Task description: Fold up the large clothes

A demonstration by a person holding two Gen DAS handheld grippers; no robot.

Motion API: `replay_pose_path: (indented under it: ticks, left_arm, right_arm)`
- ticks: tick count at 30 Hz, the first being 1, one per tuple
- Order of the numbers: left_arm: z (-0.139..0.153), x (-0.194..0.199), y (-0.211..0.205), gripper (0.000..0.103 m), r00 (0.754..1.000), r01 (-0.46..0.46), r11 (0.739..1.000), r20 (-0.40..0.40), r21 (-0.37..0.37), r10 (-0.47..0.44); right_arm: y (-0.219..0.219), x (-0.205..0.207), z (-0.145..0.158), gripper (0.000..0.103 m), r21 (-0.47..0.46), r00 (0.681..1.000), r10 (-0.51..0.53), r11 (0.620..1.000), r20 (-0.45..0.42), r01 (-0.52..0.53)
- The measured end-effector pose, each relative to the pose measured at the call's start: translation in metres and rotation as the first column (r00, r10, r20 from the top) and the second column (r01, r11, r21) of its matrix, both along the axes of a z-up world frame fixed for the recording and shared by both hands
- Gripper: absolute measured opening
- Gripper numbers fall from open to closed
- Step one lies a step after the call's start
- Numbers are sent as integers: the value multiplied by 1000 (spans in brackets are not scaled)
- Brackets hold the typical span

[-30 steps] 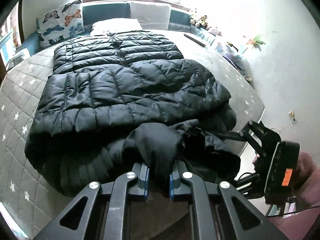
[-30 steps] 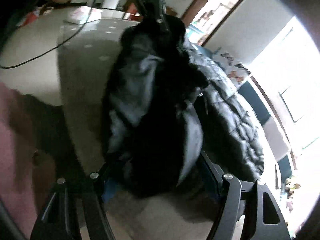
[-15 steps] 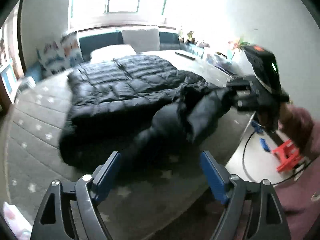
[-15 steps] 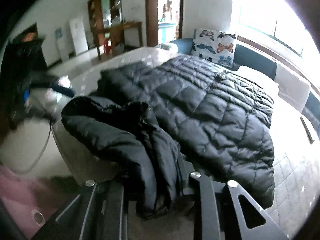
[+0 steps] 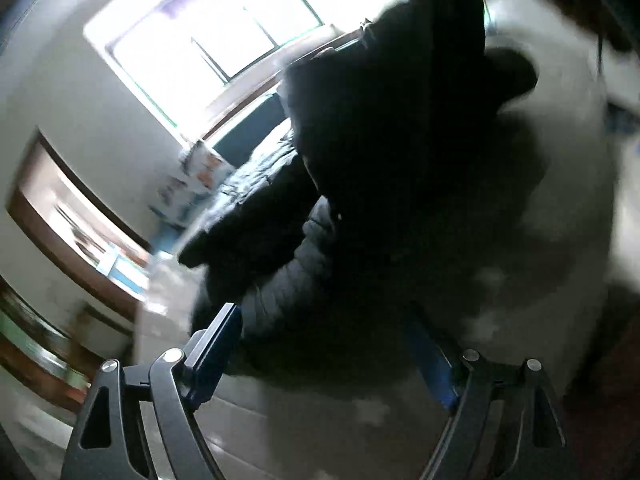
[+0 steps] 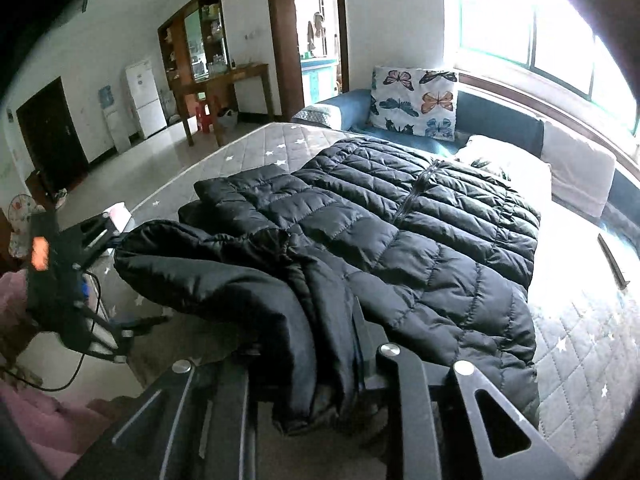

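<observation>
**Jacket fold under way on a bed**

Daylight from a wide window falls on a grey starred bed (image 6: 580, 344) where a black puffer jacket (image 6: 420, 216) lies spread flat. Right gripper (image 6: 316, 364) has its fingers clamped on a bunched sleeve, lifted for folding inward. Left gripper (image 5: 324, 344) stands wide, dark fabric between its fingers, ungripped. No readable writing.

L wrist: close, tilted | R wrist: over bed (image 6: 256, 144) | shared: jacket (image 6: 400, 232)

Jacket (image 6: 420, 216) covers mattress (image 6: 580, 344) middle; bare strip right; pillows (image 6: 414, 102) block far end.
</observation>
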State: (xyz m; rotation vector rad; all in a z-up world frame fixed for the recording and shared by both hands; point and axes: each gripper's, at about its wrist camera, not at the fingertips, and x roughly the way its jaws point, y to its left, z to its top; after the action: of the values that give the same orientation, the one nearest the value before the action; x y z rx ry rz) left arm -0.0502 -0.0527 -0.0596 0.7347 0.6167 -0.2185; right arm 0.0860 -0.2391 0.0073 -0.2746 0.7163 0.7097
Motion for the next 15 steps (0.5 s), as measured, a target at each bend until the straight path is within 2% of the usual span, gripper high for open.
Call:
replay_pose_path:
  ticks: [1,2,3,4,6,9,15]
  left_arm:
    - [-6,2,-2,83,1000,-6,999,22,32,6]
    - [-9,4,-3,73,999,-7,999,40,43,5]
    - [-9,5,-3,63,999,-1,999,46,37,0]
    - [-8,6,-1,60,999,7,1000,41,21,-8]
    - [-4,5,3,49,998,16,1000,54,-15,-15]
    - [2,-3,10,41,998,25,998,64,-58,-21]
    - [2,-22,15,37,997,30,993,70,-113,-22]
  right_arm:
    - [0,0,0,24,-2,1000,1,1000,0,-1]
    - [0,0,0,24,-2,1000,1,1000,2,-1]
    - [0,-1,0,24,-1,1000,0,1000,4,0]
    - [-1,0,0,24,-2,1000,2,1000,2,-2]
    - [-1,-1,1,24,-3,1000,-1,1000,10,1]
    - [-5,-3,3,23,16,1000,-2,1000,23,1]
    - [-10,-29,1,21,15,998,20,1000,66,-21]
